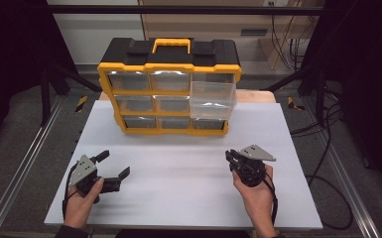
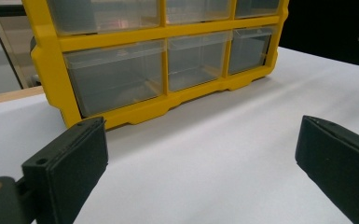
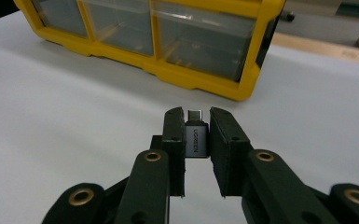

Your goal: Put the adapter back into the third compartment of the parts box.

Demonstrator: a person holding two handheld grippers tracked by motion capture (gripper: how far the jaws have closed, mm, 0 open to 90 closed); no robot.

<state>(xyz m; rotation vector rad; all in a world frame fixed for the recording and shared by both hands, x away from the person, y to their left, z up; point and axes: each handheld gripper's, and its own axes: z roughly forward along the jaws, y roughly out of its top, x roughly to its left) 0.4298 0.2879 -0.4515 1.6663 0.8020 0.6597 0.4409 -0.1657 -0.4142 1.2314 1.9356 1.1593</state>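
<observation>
A yellow-and-black organizer [image 1: 168, 84] with several clear drawers stands upright at the back of the white board [image 1: 188, 183]. One clear drawer [image 1: 212, 99] at its right column is pulled out toward me. My right gripper [image 1: 230, 157] hovers over the board's right front part, shut on a small grey USB adapter [image 3: 196, 137] whose metal plug points toward the organizer [image 3: 168, 42]. In the right gripper view the right gripper [image 3: 196, 114] pinches the adapter's sides. My left gripper [image 1: 115, 163] sits low at the front left, open and empty, its jaws [image 2: 200, 126] wide apart and facing the organizer [image 2: 158, 70].
The board lies on a wooden table whose edge shows behind the organizer. Metal rails run along both sides, and cables trail on the floor at the right. Bare white board lies between the grippers and the organizer.
</observation>
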